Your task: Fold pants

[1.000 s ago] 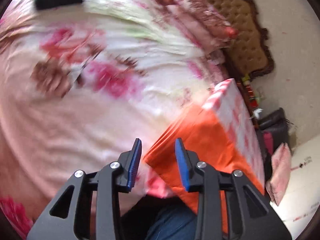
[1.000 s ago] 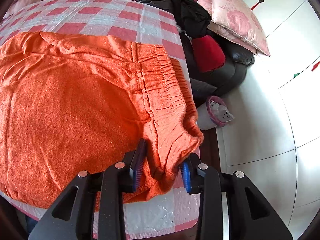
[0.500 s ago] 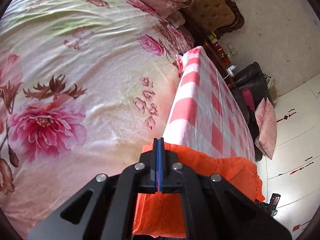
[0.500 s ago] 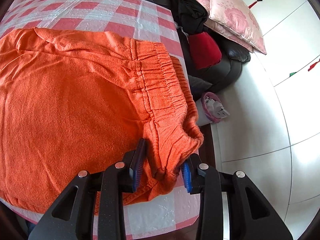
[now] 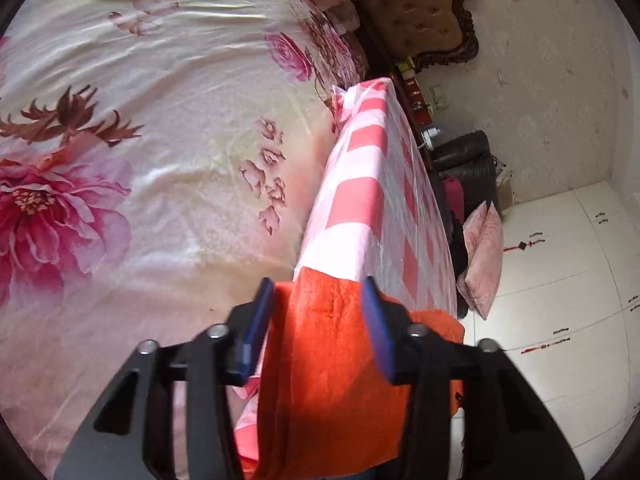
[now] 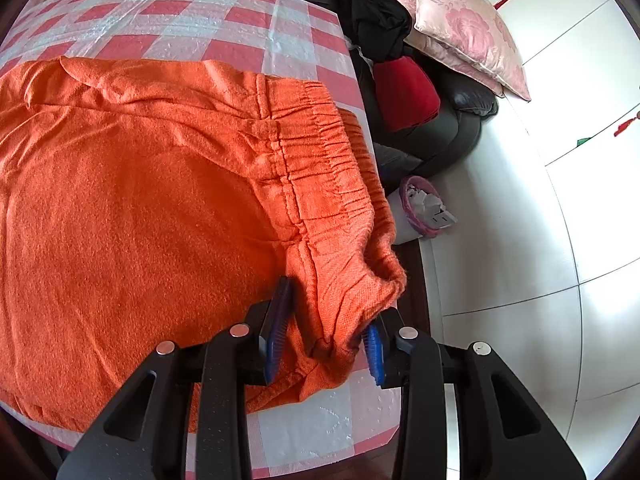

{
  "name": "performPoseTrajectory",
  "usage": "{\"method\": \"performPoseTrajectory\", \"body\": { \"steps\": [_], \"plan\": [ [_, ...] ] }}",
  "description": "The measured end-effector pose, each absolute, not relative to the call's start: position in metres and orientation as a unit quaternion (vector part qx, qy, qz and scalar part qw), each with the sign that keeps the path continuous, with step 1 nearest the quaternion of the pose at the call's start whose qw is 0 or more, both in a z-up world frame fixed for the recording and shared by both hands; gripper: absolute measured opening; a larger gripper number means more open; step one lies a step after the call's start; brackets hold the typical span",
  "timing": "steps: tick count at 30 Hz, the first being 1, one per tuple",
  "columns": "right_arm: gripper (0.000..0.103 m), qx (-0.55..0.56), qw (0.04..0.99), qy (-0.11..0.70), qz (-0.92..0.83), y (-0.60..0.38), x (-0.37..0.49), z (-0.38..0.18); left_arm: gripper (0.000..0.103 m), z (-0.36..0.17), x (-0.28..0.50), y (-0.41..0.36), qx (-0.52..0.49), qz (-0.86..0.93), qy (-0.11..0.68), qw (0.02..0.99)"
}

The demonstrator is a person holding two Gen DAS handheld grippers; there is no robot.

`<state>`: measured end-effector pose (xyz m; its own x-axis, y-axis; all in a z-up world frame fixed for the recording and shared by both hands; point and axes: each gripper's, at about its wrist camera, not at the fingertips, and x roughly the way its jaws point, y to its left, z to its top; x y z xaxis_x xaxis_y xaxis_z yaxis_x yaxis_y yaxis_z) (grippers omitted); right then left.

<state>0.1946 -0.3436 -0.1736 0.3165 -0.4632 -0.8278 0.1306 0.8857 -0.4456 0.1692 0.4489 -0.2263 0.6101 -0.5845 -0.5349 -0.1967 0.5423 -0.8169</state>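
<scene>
Blue pads line both tools. The left tool [image 5: 318,326] stands spread, its jaws on either side of an orange fabric end of the pants [image 5: 332,376] that hangs over the near end of the worktop [image 5: 360,208]; the cloth fills the gap between the pads, and whether either pad touches it cannot be told. The right tool [image 6: 328,328] is likewise spread, its jaws straddling a bunched corner of the pants [image 6: 140,208] at the elastic waistband [image 6: 320,160], near the worktop's right front corner; the left pad lies against the flat cloth and the right pad sits just beside the gathered hem.

Outward from the right tool, the pants lie spread across most of the worktop, waistband toward its right edge, with a little fabric drooping over that edge. A red-and-white checked cover under clear plastic [image 6: 192,12] shows along the far edge and at the front edge.

Beyond the right edge stand a small bin with a pink liner [image 6: 420,208], a dark sofa [image 6: 460,132] piled with black and red clothes, and a pink floral cushion [image 6: 468,32]. To the left of the worktop, in the left wrist view, lies a bed with a floral sheet [image 5: 160,140] and a padded brown headboard [image 5: 424,12].
</scene>
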Motion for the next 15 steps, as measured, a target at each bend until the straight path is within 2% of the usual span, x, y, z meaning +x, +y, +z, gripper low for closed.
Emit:
{"method": "performPoseTrajectory", "body": {
  "steps": [1, 2, 4, 7, 8, 11, 13, 14, 15],
  "plan": [
    [0.035, -0.15, 0.797, 0.555, -0.188, -0.343, 0.195, -0.174, 0.014, -0.222, 0.17, 0.447, -0.459, -0.135, 0.417, 0.773],
    [0.035, -0.148, 0.796, 0.555, -0.189, -0.344, 0.195, -0.174, 0.011, -0.213, 0.171, 0.444, -0.438, -0.139, 0.414, 0.786],
    [0.036, -0.144, 0.796, 0.555, -0.193, -0.344, 0.196, -0.173, 0.009, -0.199, 0.17, 0.44, -0.403, -0.132, 0.413, 0.806],
    [0.044, -0.143, 0.795, 0.552, -0.207, -0.345, 0.196, -0.172, 0.008, -0.193, 0.175, 0.453, -0.385, -0.096, 0.417, 0.818],
    [0.05, -0.142, 0.795, 0.55, -0.211, -0.345, 0.196, -0.171, 0.008, -0.193, 0.177, 0.456, -0.38, -0.086, 0.42, 0.819],
    [0.081, -0.122, 0.803, 0.545, -0.206, -0.355, 0.193, -0.165, 0.008, -0.203, 0.186, 0.452, -0.361, -0.059, 0.441, 0.82],
    [0.086, -0.084, 0.809, 0.554, -0.178, -0.366, 0.185, -0.158, 0.01, -0.207, 0.189, 0.447, -0.362, -0.066, 0.45, 0.813],
    [0.086, -0.078, 0.81, 0.555, -0.173, -0.37, 0.181, -0.154, 0.016, -0.207, 0.186, 0.442, -0.359, -0.065, 0.452, 0.814],
    [0.087, -0.078, 0.812, 0.552, -0.174, -0.376, 0.175, -0.147, 0.033, -0.205, 0.184, 0.44, -0.349, -0.047, 0.455, 0.818]
  ]
}}
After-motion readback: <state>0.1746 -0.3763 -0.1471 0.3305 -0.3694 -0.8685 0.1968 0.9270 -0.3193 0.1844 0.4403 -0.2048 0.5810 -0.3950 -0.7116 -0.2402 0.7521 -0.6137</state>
